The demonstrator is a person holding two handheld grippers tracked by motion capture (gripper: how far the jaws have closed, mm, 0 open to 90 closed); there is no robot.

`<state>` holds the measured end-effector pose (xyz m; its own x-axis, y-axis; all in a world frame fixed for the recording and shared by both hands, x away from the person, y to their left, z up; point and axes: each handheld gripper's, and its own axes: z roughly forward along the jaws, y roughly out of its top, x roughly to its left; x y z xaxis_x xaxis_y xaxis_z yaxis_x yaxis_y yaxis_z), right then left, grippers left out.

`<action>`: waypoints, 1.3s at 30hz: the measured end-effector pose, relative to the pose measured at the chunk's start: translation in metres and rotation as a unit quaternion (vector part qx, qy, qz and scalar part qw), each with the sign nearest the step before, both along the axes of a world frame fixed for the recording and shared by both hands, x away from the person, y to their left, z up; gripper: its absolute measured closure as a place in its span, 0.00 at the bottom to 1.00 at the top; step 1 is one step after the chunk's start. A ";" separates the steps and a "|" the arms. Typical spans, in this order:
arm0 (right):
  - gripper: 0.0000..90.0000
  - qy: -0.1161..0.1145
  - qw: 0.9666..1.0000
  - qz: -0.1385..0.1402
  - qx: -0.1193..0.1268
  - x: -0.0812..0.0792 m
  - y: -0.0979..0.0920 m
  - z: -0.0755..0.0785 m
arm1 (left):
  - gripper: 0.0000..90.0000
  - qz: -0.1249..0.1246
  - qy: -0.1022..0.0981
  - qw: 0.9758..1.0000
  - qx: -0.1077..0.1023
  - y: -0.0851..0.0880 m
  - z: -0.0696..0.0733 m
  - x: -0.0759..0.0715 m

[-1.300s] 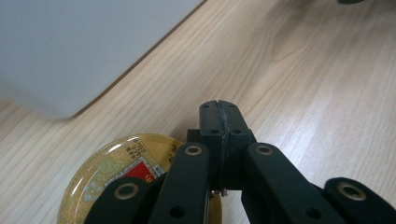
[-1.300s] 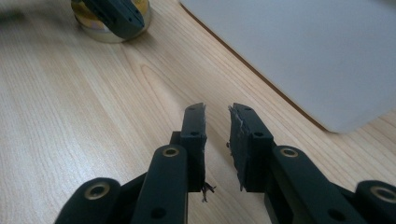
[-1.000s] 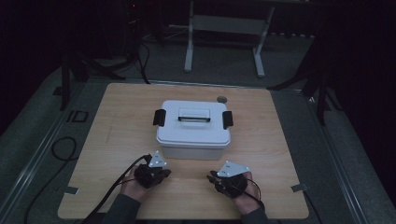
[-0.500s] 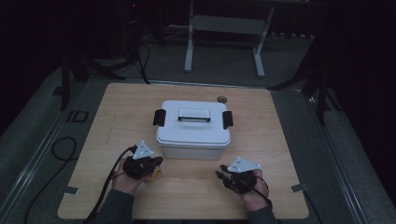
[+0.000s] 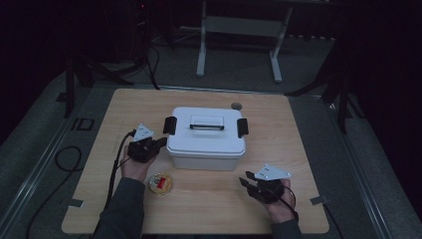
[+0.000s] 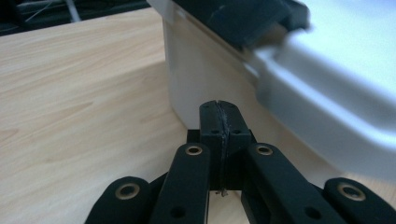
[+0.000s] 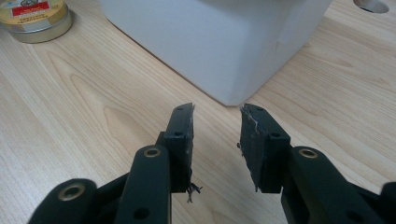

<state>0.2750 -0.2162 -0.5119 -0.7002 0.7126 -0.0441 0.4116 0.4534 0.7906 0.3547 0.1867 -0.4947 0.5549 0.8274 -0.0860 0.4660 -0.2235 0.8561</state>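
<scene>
Vs. earlier frame: left gripper [image 5: 160,143] is now sitting up beside the left latch [image 5: 170,125] of the white lidded box [image 5: 206,138], having left the near edge; a round tin [image 5: 160,183] is showing in front of the box where that hand was. Right gripper [image 5: 247,179] is sitting front-right of the box, jaws just opening, nothing betw. them.

Left gripper view: jaws are clenched flat together, empty, just short of the box wall [image 6: 210,79].

Right gripper view: pads [image 7: 183,135] are standing apart, pointing at the box corner [image 7: 229,51]; tin [image 7: 35,16] at box's far left.
</scene>
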 end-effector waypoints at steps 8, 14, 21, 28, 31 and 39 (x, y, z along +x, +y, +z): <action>0.71 -0.001 1.000 -0.002 0.001 0.000 -0.002 0.001 | 1.00 -0.024 0.001 1.000 0.002 -0.006 -0.002 0.000; 0.70 -0.003 1.000 -0.005 0.002 0.001 -0.006 0.003 | 1.00 -0.027 0.007 1.000 0.001 -0.007 -0.006 -0.005; 0.70 -0.002 1.000 -0.011 0.001 0.003 -0.012 0.002 | 1.00 -0.033 0.010 0.999 0.004 -0.009 -0.008 -0.015; 0.70 -0.004 1.000 -0.015 -0.004 0.009 -0.015 0.003 | 1.00 -0.044 0.012 0.999 0.004 -0.014 -0.009 -0.025; 0.70 -0.005 1.000 -0.018 -0.006 0.014 -0.016 0.002 | 1.00 -0.051 0.014 0.999 0.007 -0.016 -0.010 -0.030; 0.99 -0.024 0.999 -0.033 -0.015 0.036 -0.020 0.006 | 0.95 -0.029 0.019 0.999 0.028 -0.001 -0.016 -0.034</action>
